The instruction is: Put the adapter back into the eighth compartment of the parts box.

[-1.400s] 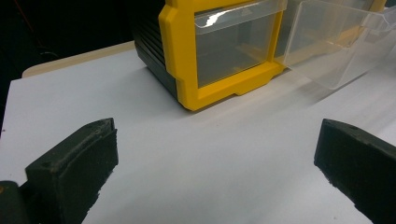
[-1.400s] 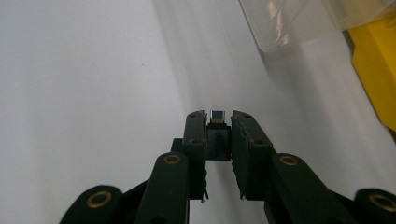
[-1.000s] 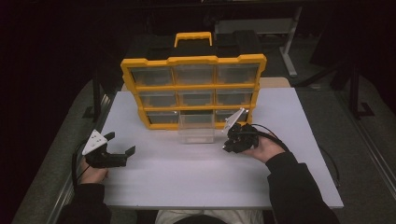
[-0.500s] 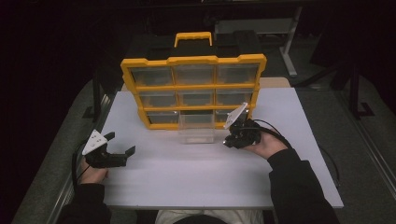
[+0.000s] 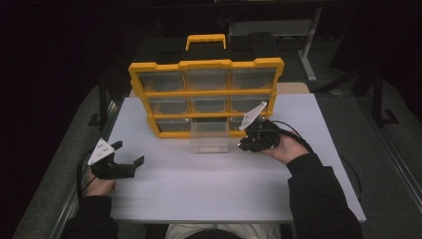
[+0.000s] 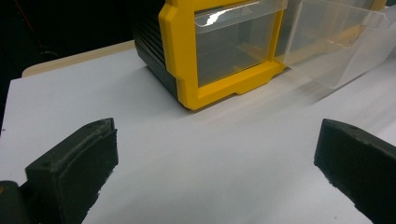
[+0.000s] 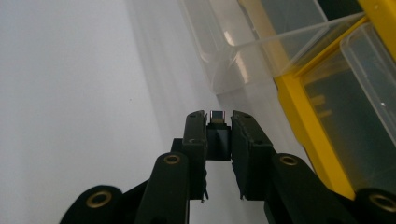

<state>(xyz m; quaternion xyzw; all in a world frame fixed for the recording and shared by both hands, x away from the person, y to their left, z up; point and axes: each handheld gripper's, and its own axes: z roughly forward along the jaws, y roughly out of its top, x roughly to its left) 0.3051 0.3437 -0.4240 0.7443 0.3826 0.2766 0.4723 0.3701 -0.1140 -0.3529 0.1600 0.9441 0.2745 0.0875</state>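
On the white tabletop (image 5: 209, 184) stands a yellow-framed parts organizer (image 5: 206, 94) with a yellow carry handle (image 5: 206, 40) on top and three rows of three clear drawers. Its bottom middle drawer (image 5: 209, 137) is pulled out toward the person and rests on the tabletop in front of the frame. Near the tabletop's front left corner, the person's left hand (image 5: 99, 185) holds the left tongs (image 5: 128, 160), whose jaws are spread wide and hold nothing; in the left gripper view the two black pads stand far apart over bare white surface, with the organizer's lower corner and the pulled-out drawer ahead. To the right of the pulled-out drawer, the right hand (image 5: 288, 148) holds the right tongs (image 5: 245, 144) close to the organizer's bottom right drawer, with the grey three-cornered plate (image 5: 253, 115) tilted up above them. In the right gripper view those jaws are drawn close together, pinching a small dark block with a metal end (image 7: 218, 128) between them, just short of the clear drawer's wall; what the block is cannot be made out.
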